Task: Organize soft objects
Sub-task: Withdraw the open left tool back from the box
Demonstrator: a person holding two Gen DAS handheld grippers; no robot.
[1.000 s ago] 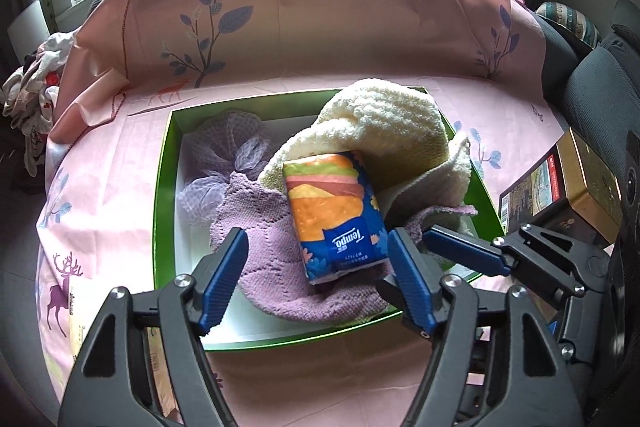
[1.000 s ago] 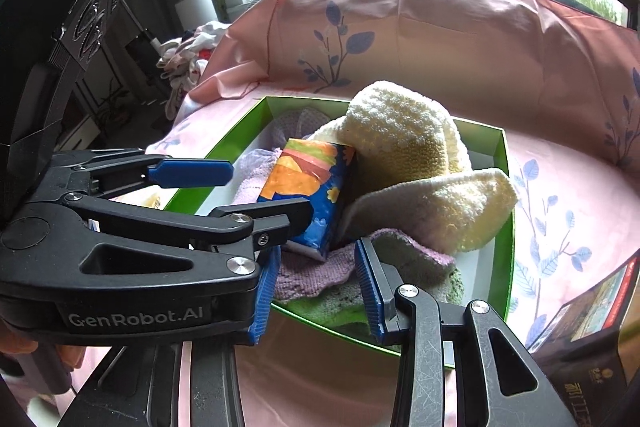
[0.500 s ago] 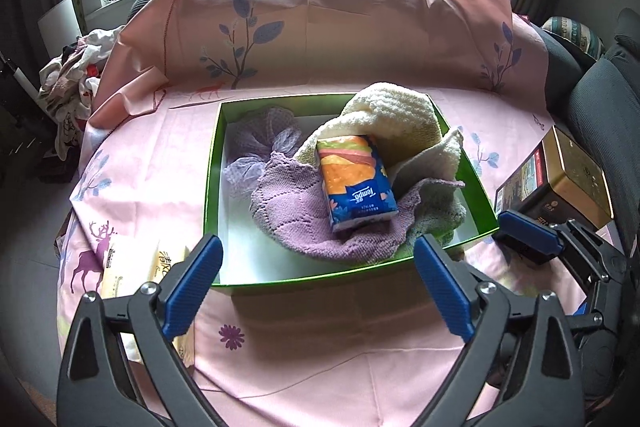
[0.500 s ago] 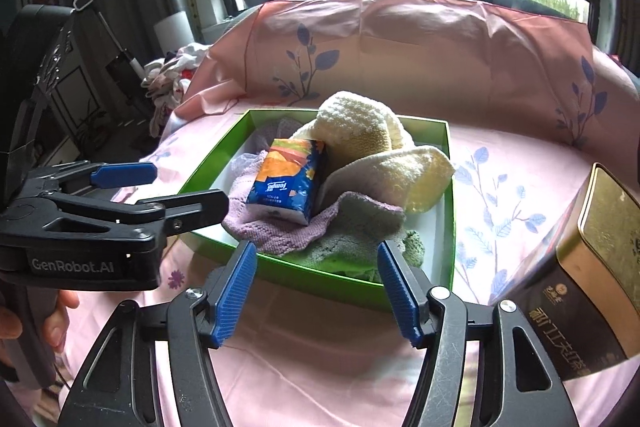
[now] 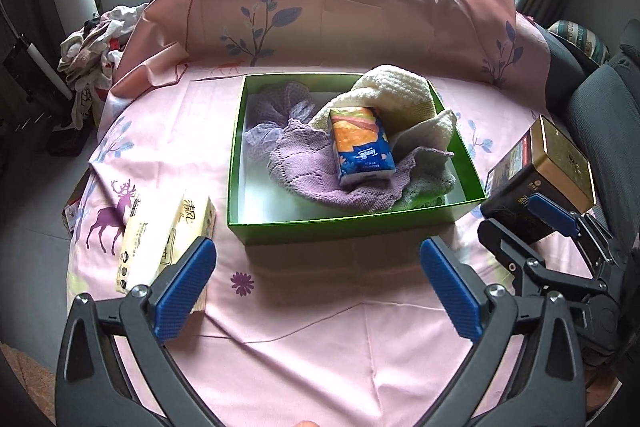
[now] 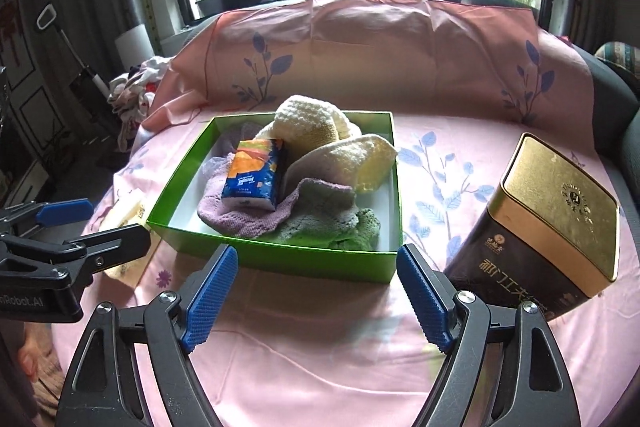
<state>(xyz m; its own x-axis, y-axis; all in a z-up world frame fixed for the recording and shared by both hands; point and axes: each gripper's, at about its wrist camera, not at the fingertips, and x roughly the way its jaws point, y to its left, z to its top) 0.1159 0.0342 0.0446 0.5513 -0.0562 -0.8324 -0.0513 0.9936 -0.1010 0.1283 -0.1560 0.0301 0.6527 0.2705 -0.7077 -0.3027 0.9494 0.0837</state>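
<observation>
A green box (image 5: 344,225) (image 6: 276,259) on the pink tablecloth holds a cream knitted hat (image 5: 400,91) (image 6: 308,119), a purple knitted cloth (image 5: 308,163) (image 6: 240,215), a lilac mesh puff (image 5: 280,107), a green-grey cloth (image 6: 336,223) and a blue-orange tissue pack (image 5: 360,147) (image 6: 256,175) lying on top. My left gripper (image 5: 318,287) is open and empty, in front of the box. My right gripper (image 6: 316,295) is open and empty, also in front of the box.
A yellow tissue pack (image 5: 168,239) lies left of the box. A dark tin with a gold lid (image 6: 556,223) (image 5: 544,167) stands at the right. A pile of clothes (image 5: 92,47) sits at the far left. A dark chair (image 5: 608,131) stands at the right.
Both grippers have pulled back from the box toward me and opened wider. The tissue pack stays in the box on the purple cloth.
</observation>
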